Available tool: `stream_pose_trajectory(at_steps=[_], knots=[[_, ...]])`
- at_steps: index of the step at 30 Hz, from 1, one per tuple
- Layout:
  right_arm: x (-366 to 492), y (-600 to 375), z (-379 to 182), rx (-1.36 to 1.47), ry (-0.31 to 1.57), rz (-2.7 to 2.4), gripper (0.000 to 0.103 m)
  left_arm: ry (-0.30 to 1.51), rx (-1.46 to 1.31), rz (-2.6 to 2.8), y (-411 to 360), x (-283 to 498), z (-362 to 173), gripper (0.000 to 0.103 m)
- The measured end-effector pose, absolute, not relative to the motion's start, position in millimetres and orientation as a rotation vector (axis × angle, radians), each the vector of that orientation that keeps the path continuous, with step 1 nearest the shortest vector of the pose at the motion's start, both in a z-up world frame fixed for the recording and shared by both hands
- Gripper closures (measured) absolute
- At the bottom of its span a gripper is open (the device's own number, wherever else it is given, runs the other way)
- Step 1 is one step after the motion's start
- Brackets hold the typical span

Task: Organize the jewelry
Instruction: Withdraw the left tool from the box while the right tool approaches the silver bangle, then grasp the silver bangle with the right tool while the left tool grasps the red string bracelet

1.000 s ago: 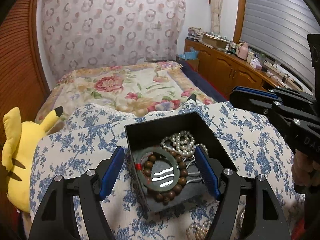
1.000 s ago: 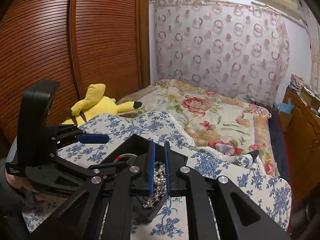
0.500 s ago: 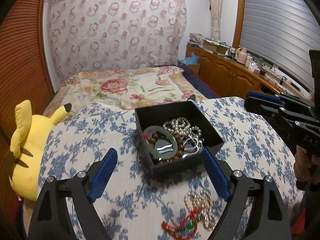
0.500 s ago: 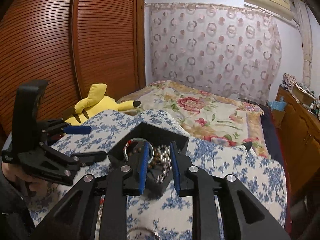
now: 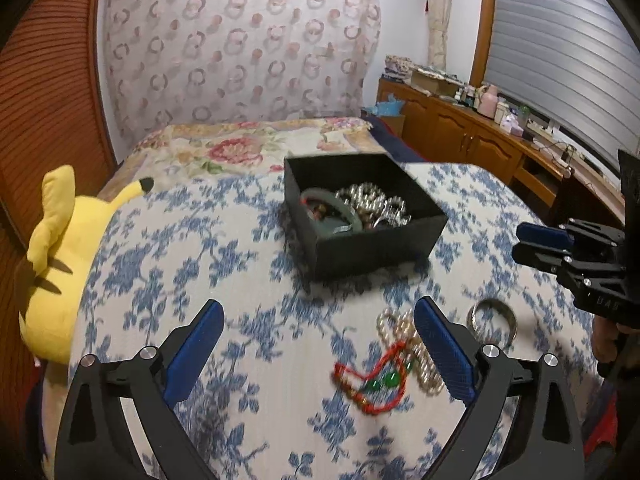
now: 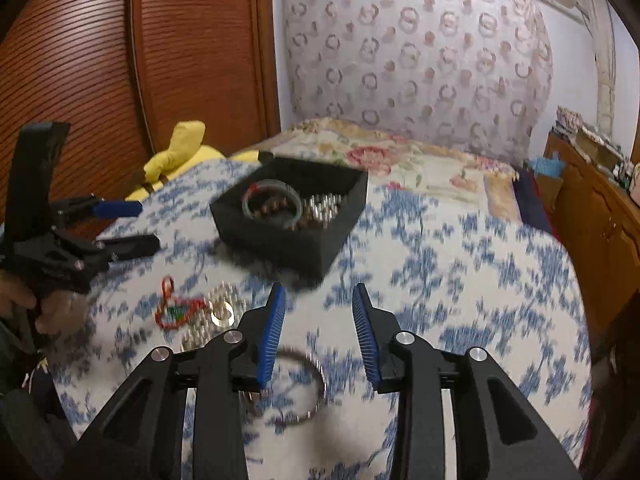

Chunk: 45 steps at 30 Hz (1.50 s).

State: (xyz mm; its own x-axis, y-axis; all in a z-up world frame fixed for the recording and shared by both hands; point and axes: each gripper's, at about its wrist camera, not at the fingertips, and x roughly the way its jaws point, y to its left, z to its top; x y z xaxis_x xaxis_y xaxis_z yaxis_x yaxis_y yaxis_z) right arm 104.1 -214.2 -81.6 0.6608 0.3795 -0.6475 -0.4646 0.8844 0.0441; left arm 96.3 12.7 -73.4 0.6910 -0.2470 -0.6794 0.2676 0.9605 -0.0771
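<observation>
Holding both grippers above the blue-flowered cloth (image 5: 256, 320), you have nothing in either one. Your left gripper (image 5: 318, 344) stands wide, its blue pads far apart over bare cloth. Your right gripper (image 6: 318, 332) is parted too, though more narrowly, and is likewise empty.

The black box (image 5: 362, 224) sits on the cloth ahead of both grippers, well apart from them. Inside it, a green bangle (image 5: 330, 210) lies at the left, with brown beads (image 6: 272, 210) within its ring as the right wrist view shows them, and a heap of pale pearls (image 5: 372, 200) fills the right side.

Loose pieces lie on the cloth nearer to you. A red cord with green beads (image 5: 370, 380) lies between your left gripper's fingers, toward the right one. A pearl strand (image 5: 404, 336) touches the cord and runs under the right pad (image 5: 444, 352). A metal bangle (image 5: 492, 318) lies just beside the strand, to its right; in the right wrist view it (image 6: 300, 388) lies below your right gripper, partly hidden by the left finger.

A yellow plush toy (image 5: 60, 256) leans at the cloth's left edge. Motion blur softens the finer detail, so I cannot tell the clasps or bead counts.
</observation>
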Motion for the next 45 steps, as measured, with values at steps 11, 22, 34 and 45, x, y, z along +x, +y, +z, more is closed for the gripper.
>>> stream_pose_trajectory(at_steps=[11,22,34,45], knots=[[103.2,-209.6,-131.9,-0.224,0.851,0.493,0.081,0.848,0.042,-0.264,28.2,92.7,-106.8,0.011],[105.6,-213.3,-134.9,-0.231,0.854,0.482,0.089,0.893,0.126,-0.288,14.6,93.1,-113.7,0.011],[105.6,-213.4,-134.7,-0.227,0.855,0.484,0.089,0.92,0.167,-0.266,10.5,110.2,-121.3,0.021],[105.2,-213.0,-134.9,-0.226,0.855,0.484,0.089,0.897,0.132,-0.31,8.1,112.7,-118.5,0.073]])
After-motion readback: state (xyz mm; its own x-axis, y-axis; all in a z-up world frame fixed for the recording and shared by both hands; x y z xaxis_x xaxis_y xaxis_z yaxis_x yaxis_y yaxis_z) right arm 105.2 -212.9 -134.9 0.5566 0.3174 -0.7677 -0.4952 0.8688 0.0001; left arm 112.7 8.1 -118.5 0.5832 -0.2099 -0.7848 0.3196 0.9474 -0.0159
